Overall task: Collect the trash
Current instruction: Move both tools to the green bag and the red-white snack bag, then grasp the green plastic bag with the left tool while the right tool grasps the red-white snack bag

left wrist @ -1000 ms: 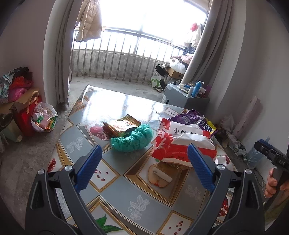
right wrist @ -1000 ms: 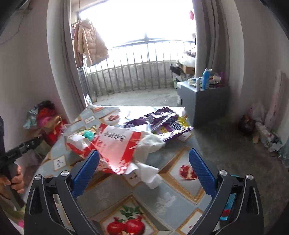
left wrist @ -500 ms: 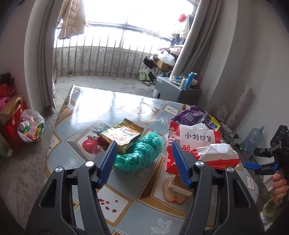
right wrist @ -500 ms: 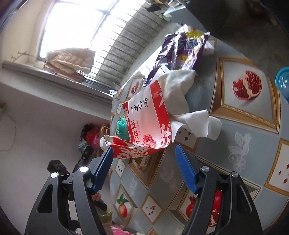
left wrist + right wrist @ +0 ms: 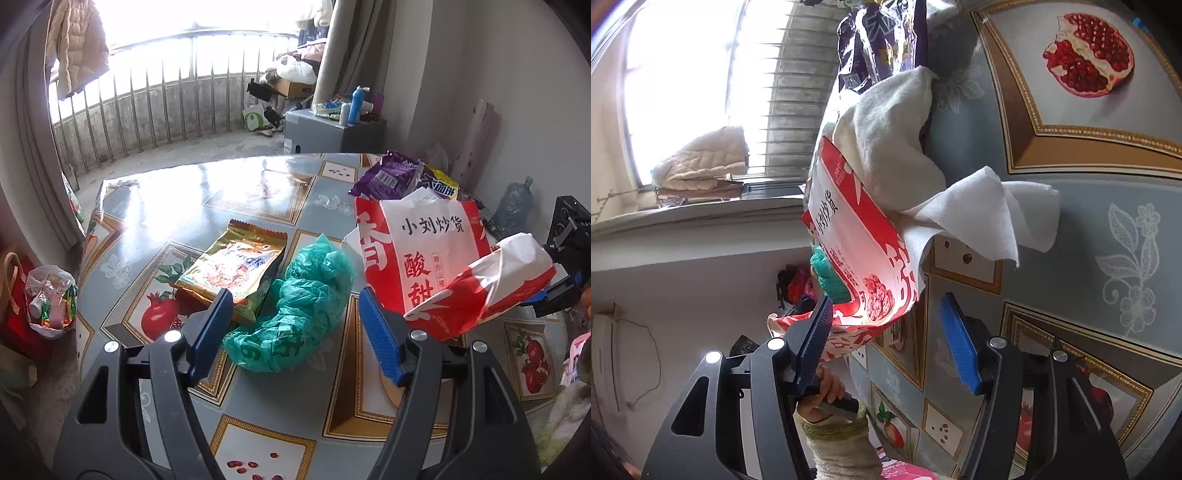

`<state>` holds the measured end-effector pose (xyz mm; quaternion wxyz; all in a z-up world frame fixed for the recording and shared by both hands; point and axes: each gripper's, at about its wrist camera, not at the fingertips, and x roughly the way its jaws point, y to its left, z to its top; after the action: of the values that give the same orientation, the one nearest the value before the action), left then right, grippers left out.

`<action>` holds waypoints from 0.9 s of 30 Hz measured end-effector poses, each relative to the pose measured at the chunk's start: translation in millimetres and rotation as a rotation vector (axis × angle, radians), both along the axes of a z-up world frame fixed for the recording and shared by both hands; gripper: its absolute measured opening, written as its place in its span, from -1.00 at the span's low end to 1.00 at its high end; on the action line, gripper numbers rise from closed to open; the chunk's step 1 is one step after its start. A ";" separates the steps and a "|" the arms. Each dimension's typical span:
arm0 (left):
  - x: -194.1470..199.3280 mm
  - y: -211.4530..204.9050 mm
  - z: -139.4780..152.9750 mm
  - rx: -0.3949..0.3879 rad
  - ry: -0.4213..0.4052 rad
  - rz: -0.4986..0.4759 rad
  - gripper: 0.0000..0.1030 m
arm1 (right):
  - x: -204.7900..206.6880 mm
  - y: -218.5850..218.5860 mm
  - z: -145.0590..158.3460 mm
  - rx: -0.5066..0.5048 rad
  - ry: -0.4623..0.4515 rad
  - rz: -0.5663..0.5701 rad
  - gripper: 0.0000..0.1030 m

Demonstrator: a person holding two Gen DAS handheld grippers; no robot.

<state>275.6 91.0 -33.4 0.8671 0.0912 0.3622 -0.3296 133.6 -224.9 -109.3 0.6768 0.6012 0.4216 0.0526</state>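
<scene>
My left gripper (image 5: pixel 295 295) hangs low over the table, its jaws opening. A crumpled green plastic bag (image 5: pixel 291 306) lies between its blue pads, which do not press it. A gold snack wrapper (image 5: pixel 236 269) lies just left of that bag. A red-and-white shopping bag (image 5: pixel 424 254) stands to the right, with a purple snack bag (image 5: pixel 395 177) behind it. My right gripper (image 5: pixel 886 301), rolled on its side, has its jaws closing around the shopping bag's (image 5: pixel 857 240) lower rim. Its left pad touches the rim and the other stands apart. White tissue (image 5: pixel 979 218) spills from the bag.
The table (image 5: pixel 229 192) has a glossy fruit-pattern cover. A grey cabinet (image 5: pixel 332 129) with bottles stands beyond it. A filled plastic bag (image 5: pixel 50 299) sits on the floor at left and a water jug (image 5: pixel 513 203) at right. A person's hand (image 5: pixel 823 391) grips the left handle.
Both grippers have come down and closer to the table. The left one now straddles the green bag with narrower jaws. The right one rolled sideways and reached the shopping bag's rim.
</scene>
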 end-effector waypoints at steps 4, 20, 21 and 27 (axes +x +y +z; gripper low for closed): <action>6.8 -4.6 -14.3 0.042 0.018 -0.009 0.29 | 11.7 4.7 -9.7 0.039 0.016 -0.005 -0.01; -1.0 -17.0 -28.2 0.176 0.012 -0.028 -0.15 | 12.8 10.0 -29.7 0.163 0.022 -0.015 -0.75; -1.4 -18.9 -28.7 0.181 0.010 -0.027 -0.20 | 12.0 9.5 -31.2 0.169 0.017 -0.013 -0.77; -8.9 -15.0 -24.4 0.175 0.020 -0.006 -0.40 | 2.6 11.3 -32.5 0.219 -0.007 -0.003 -0.87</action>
<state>266.7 76.0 -57.8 0.8512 0.1647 0.3978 -0.3001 136.2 -213.5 -141.8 0.6085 0.6721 0.4099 0.0995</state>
